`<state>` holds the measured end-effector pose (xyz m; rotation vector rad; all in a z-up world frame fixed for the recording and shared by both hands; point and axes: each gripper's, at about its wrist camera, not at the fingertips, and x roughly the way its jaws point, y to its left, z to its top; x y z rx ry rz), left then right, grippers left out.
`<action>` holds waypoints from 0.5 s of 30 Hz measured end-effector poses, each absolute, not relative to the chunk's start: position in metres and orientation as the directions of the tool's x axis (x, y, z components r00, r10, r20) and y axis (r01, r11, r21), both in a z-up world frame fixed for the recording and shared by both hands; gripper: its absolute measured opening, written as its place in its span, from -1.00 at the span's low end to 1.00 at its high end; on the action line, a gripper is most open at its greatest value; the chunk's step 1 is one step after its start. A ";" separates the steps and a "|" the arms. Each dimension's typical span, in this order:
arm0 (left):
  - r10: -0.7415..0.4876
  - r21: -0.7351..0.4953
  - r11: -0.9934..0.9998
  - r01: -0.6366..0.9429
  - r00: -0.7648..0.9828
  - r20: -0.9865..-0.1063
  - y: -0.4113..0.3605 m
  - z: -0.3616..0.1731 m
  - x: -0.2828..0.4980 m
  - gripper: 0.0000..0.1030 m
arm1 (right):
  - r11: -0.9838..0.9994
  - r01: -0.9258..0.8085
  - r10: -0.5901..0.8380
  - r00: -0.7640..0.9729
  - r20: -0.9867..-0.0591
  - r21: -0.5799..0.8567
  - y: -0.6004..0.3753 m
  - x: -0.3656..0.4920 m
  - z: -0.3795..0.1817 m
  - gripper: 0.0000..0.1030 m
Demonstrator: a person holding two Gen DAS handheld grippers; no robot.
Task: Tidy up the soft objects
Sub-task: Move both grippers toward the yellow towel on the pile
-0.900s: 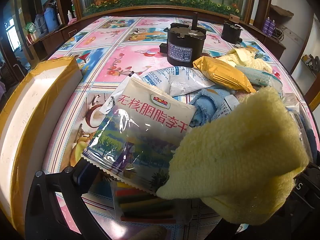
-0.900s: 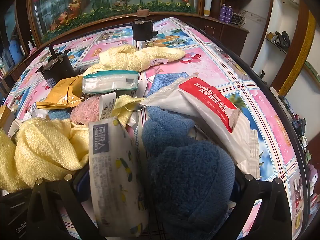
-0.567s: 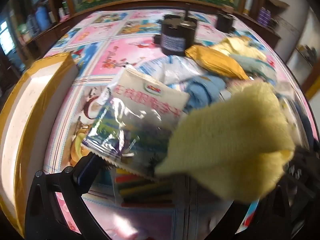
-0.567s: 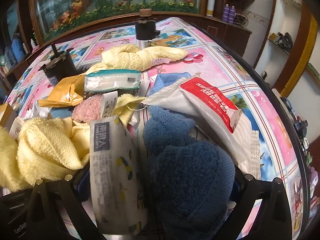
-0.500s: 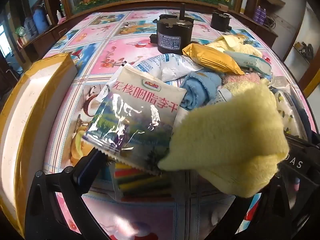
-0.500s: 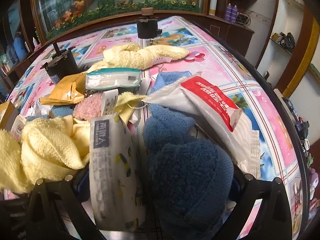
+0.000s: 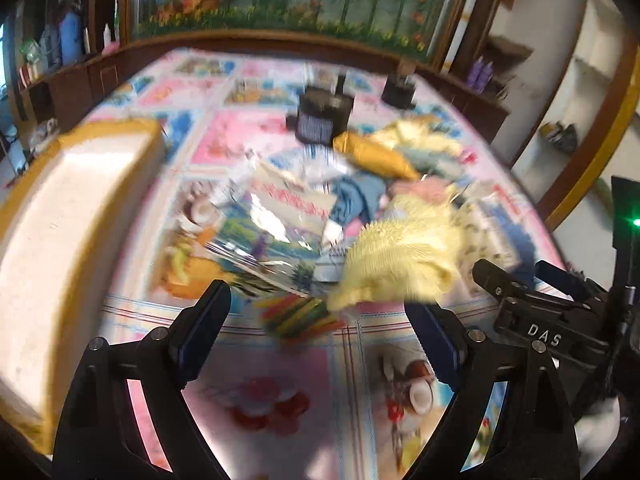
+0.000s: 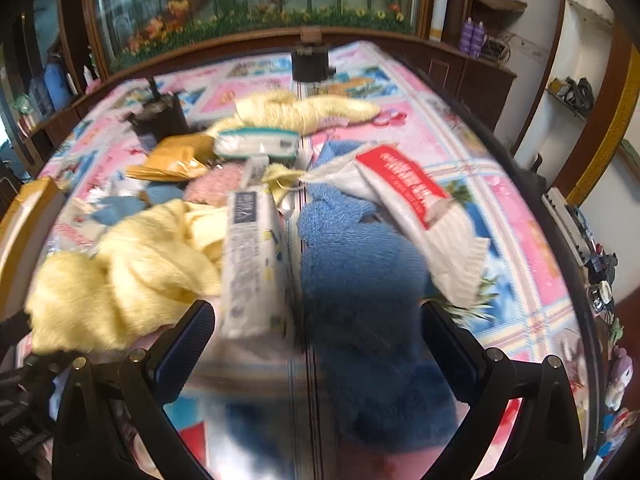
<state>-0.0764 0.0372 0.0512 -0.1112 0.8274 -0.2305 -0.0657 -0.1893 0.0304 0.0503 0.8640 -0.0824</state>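
While both your left gripper [image 7: 320, 322] and right gripper [image 8: 318, 338] gape empty, the whole pile of towels [image 8: 120, 276] and packets [image 7: 276, 236] awaits sorting.

We see the box [image 7: 60, 216] left of the snack bag [image 7: 276, 236], the motor [image 7: 322, 120] behind it, the towel [image 7: 404, 264] to its right.

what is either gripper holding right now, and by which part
Nothing is held. The left gripper is open over bare tablecloth; the right gripper is open around the blue towel, pads not pressing.
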 end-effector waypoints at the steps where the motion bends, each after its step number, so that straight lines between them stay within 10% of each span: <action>1: -0.249 -0.187 0.968 0.166 0.692 -0.678 0.049 0.064 -0.089 0.74 | 0.996 0.087 -0.047 0.674 -0.738 0.016 -0.192 -0.073 0.039 0.97; 6: -0.216 -0.178 0.974 0.138 0.797 -0.564 0.094 0.097 -0.119 0.74 | 0.996 0.061 -0.013 0.840 -0.543 0.070 -0.212 -0.111 0.081 0.99; 15: -0.288 -0.195 0.958 0.212 0.691 -0.663 0.096 0.080 -0.119 0.74 | 0.984 0.021 0.107 0.719 -0.687 0.175 -0.255 -0.077 0.064 0.71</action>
